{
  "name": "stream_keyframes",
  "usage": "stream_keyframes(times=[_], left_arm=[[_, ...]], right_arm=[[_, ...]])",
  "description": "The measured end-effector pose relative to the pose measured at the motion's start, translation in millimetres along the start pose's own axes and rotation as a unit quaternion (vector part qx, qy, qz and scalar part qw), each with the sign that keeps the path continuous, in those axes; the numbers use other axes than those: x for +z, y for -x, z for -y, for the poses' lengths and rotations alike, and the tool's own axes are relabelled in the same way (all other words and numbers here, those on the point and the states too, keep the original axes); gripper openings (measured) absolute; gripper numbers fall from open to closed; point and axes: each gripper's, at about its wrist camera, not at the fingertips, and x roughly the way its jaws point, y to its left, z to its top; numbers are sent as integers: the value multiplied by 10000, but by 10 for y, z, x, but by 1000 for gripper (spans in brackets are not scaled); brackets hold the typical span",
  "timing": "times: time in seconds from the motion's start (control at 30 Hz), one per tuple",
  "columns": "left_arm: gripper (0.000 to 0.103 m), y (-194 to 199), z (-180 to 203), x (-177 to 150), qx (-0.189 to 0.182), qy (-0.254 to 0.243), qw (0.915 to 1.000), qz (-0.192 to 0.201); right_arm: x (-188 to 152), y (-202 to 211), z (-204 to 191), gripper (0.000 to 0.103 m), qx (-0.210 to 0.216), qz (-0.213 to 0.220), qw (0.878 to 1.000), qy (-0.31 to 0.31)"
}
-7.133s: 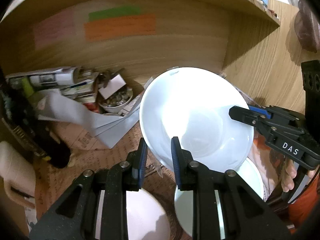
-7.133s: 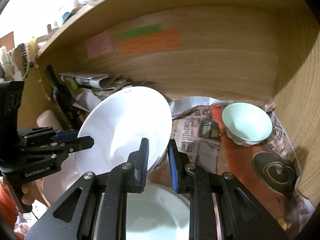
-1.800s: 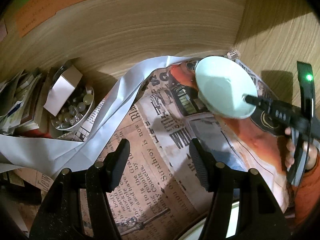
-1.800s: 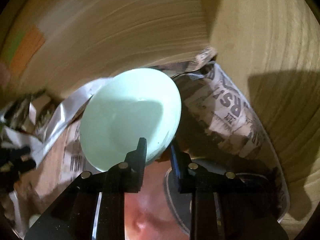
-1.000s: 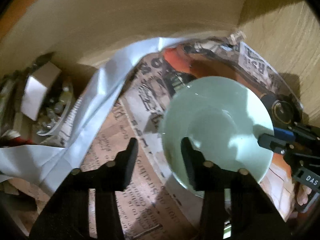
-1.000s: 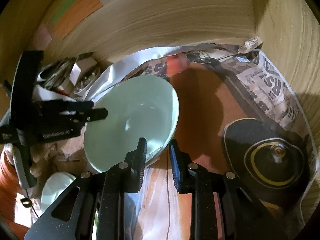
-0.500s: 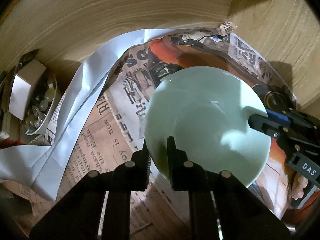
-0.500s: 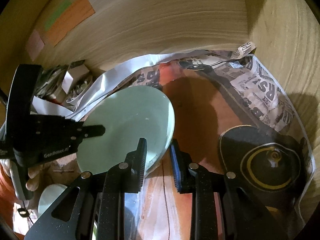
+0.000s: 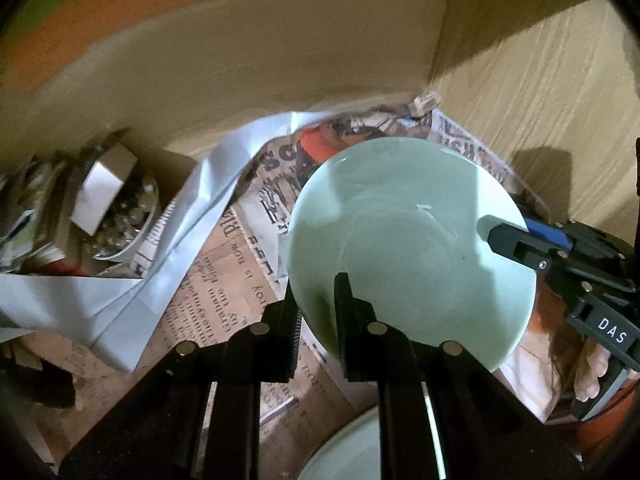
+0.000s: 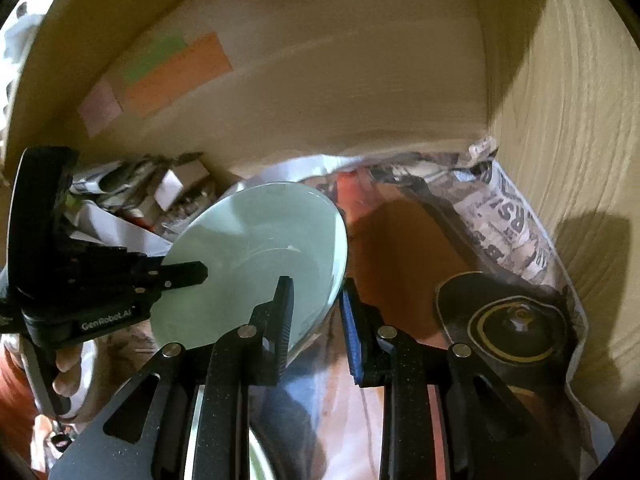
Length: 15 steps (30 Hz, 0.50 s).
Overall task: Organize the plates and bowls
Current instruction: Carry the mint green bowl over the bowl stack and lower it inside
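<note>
A pale green bowl hangs above the newspaper-lined shelf floor, gripped from both sides. My left gripper is shut on its near-left rim, one finger inside the bowl and one outside. My right gripper is shut on the opposite rim of the same bowl. The right gripper enters the left wrist view from the right; the left gripper reaches in from the left in the right wrist view. A white plate's rim shows below the bowl.
Newspaper covers the shelf floor inside a wooden cabinet with a back wall and a right side wall. A dark lid with a knob lies at right. A dish of small items with a box and white paper sheets lie at left.
The left gripper closed onto the bowl's rim. Both grippers then lifted the bowl and drew it back from the far corner; the back wall now looks farther off.
</note>
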Motion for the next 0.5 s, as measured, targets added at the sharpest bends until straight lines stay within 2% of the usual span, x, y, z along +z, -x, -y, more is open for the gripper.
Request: stream_keyframes(times=[0.5], left_arm=[[15,798,-128,-495,24,267,9968,758]], right_arm=[[-179,415,-549,22,204,415,9985,299]])
